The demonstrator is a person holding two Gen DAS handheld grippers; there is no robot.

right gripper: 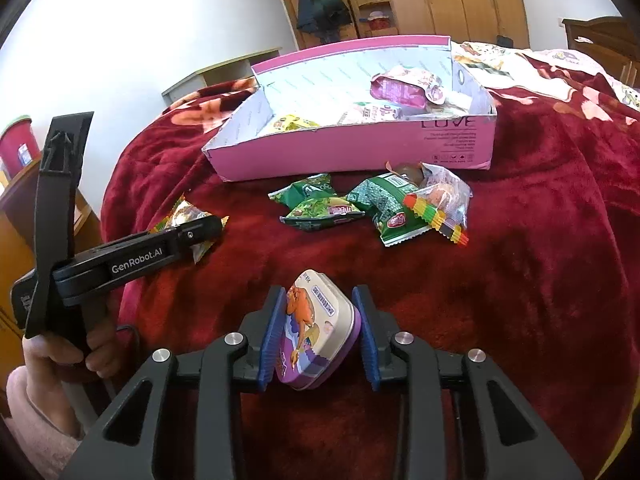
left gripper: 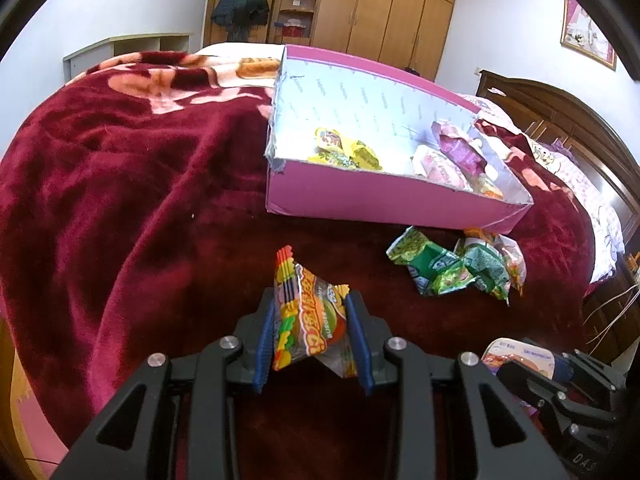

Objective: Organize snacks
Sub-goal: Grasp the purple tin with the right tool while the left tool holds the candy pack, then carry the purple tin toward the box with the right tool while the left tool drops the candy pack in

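Observation:
My left gripper (left gripper: 312,300) is shut on a colourful gummy packet (left gripper: 308,320), held upright just above the red blanket. The right wrist view shows it from the side, left gripper (right gripper: 200,228), low at the left. My right gripper (right gripper: 320,300) is shut on a small purple-sided tin (right gripper: 316,332) with an orange cartoon lid, tilted on edge between the blue pads. Beyond both stands an open pink box (right gripper: 360,148), also pink box (left gripper: 380,200), holding a yellow packet (left gripper: 344,150) and pink-purple packets (left gripper: 456,152). Green packets (right gripper: 320,204) and a clear striped packet (right gripper: 440,208) lie before the box.
The dark red floral blanket (left gripper: 140,180) covers the whole bed. A wooden headboard (left gripper: 560,120) is at the right and a wardrobe (left gripper: 392,12) behind. A red container (right gripper: 18,144) stands on furniture at the left. A person's hand (right gripper: 96,352) in a pink sleeve grips the left tool.

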